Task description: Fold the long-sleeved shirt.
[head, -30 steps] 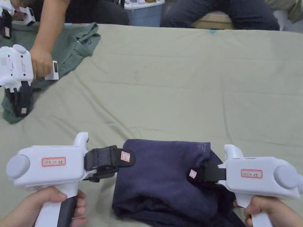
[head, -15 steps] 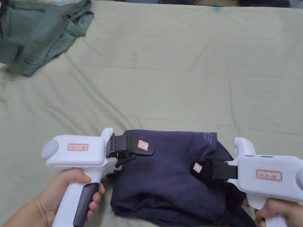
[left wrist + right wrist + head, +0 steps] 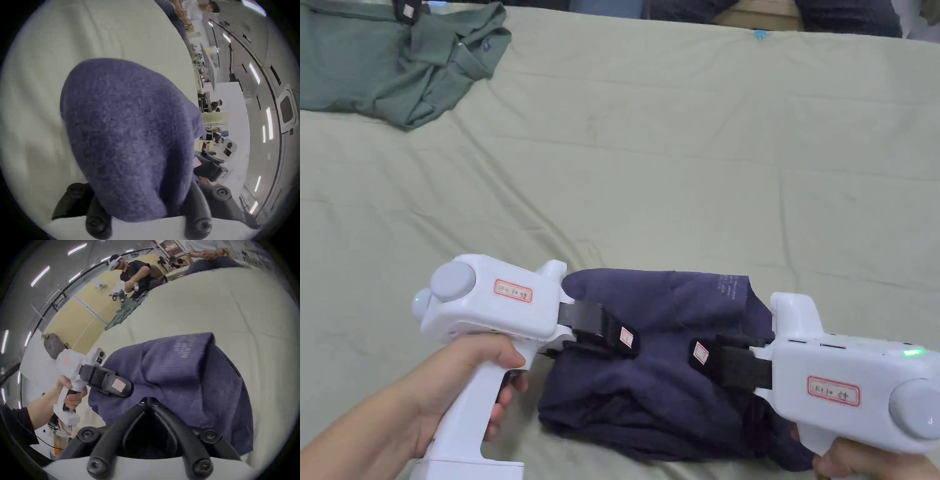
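The navy long-sleeved shirt (image 3: pixel 669 369) lies folded into a thick bundle near the front edge of the pale green sheet (image 3: pixel 675 156). My left gripper (image 3: pixel 622 340) has come in from the left. Its jaws stand apart, one above the shirt's left edge and one below it. In the left gripper view the navy shirt (image 3: pixel 129 129) bulges between the spread jaws and hides their tips. My right gripper (image 3: pixel 700 356) rests on the right half of the bundle. In the right gripper view its jaws (image 3: pixel 148 400) meet on a pinch of the shirt (image 3: pixel 186 378), with the left gripper (image 3: pixel 120 386) opposite.
A crumpled green garment (image 3: pixel 394 62) lies at the far left corner of the sheet. Another person (image 3: pixel 134 275) with grippers works over it. Seated people (image 3: pixel 844 12) are at the far edge. The sheet beyond the shirt is wide and flat.
My left gripper has moved right, from beside the shirt to straddling its left edge. The right gripper has stayed on the shirt. The other person's arm has left the head view.
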